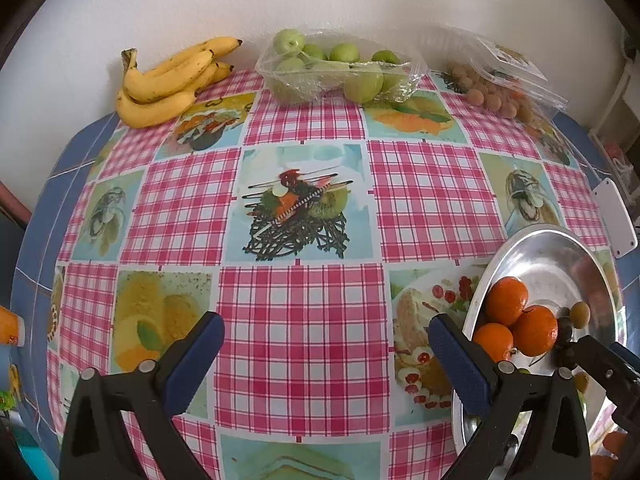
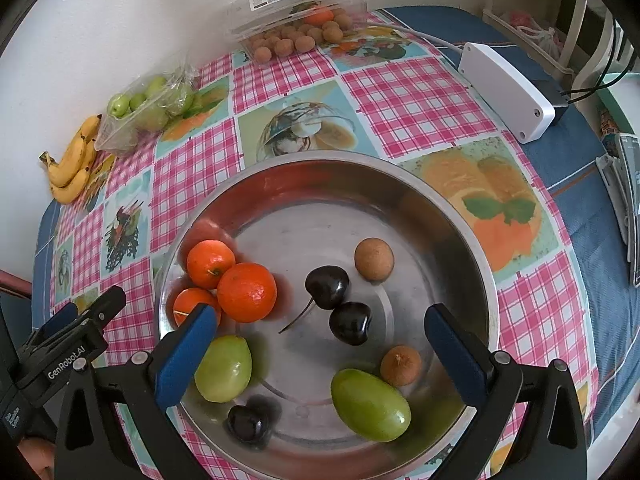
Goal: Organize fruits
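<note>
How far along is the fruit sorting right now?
Done: the metal bowl holds tangerines, cherries and green fruits. In hand: nothing; both hand-held grippers, left and right, are open. Left: bananas and packaged fruit by the wall.

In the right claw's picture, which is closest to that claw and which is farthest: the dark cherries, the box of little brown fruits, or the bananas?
From the right claw:
1. Dark cherries, in the metal bowl, just ahead of the claw.
2. Bananas, far left by the wall.
3. Box of little brown fruits, at the table's far edge.
The last two are too close to call.

Both wrist views steeply downward, sharing metal bowl (image 2: 460,216)
</note>
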`<state>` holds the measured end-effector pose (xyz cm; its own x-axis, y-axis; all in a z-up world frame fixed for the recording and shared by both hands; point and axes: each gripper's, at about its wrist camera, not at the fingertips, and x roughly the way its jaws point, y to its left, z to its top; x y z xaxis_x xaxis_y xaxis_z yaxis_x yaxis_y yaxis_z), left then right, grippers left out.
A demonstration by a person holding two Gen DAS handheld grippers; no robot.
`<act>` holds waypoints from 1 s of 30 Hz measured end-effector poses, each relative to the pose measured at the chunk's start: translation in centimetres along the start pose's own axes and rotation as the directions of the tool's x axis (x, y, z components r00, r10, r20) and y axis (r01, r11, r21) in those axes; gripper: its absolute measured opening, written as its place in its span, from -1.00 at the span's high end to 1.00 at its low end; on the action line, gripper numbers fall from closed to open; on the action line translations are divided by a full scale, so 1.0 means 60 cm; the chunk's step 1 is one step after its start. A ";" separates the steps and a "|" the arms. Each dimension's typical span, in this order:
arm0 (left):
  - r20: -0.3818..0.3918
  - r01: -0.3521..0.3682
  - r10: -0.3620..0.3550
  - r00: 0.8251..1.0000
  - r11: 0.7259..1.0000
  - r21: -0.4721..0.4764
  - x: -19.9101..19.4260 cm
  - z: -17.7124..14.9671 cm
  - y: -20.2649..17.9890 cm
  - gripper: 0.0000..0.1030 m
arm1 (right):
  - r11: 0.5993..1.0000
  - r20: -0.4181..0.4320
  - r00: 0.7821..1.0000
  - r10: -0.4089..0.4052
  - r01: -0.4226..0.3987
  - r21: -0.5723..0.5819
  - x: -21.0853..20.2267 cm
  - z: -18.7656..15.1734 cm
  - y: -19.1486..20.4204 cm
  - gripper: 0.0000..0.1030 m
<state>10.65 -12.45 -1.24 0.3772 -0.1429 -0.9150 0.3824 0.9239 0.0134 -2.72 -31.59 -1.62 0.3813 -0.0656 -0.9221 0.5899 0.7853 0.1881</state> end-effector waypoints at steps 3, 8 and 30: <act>0.010 0.008 -0.008 1.000 1.000 0.004 -0.003 -0.001 0.000 -1.00 | 1.000 0.003 1.000 0.001 -0.001 -0.006 -0.002 -0.002 0.003 -1.00; 0.041 0.019 -0.020 0.999 1.000 0.006 -0.018 -0.007 0.004 -1.00 | 1.000 0.008 1.000 0.007 -0.007 -0.010 -0.007 -0.008 0.005 -1.00; 0.133 -0.230 0.221 0.966 0.972 0.058 -0.095 -0.122 0.025 -1.00 | 0.997 0.029 0.999 0.014 -0.012 -0.077 -0.043 -0.116 0.035 -1.00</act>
<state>2.89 -7.63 1.04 0.5609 0.0185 -0.8276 0.3337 0.9099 0.2465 -7.42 -25.51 -1.20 0.4100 -0.0724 -0.9092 0.5288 0.8311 0.1723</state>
